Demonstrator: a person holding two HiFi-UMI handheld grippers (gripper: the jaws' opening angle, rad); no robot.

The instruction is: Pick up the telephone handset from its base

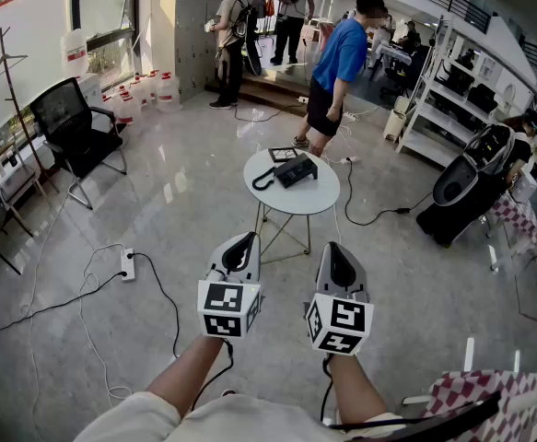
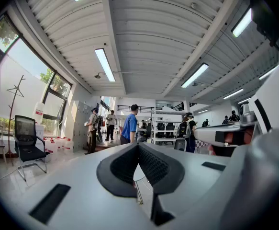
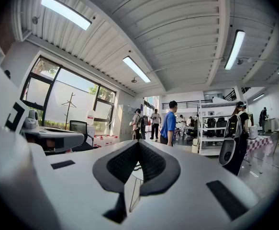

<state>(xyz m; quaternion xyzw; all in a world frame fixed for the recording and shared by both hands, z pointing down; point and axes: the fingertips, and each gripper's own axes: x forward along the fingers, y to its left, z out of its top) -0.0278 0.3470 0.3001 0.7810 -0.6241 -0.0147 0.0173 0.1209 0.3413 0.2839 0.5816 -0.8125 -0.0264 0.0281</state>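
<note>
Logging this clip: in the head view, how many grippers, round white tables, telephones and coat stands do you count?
Grippers: 2, the left gripper and the right gripper
Round white table: 1
Telephone: 1, black, on the table
Coat stand: 1, by the left wall
Total: 5

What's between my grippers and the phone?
In the head view, only bare floor and then the table edge lie between the left gripper, right gripper and the phone. Both grippers are shut, empty.
</note>
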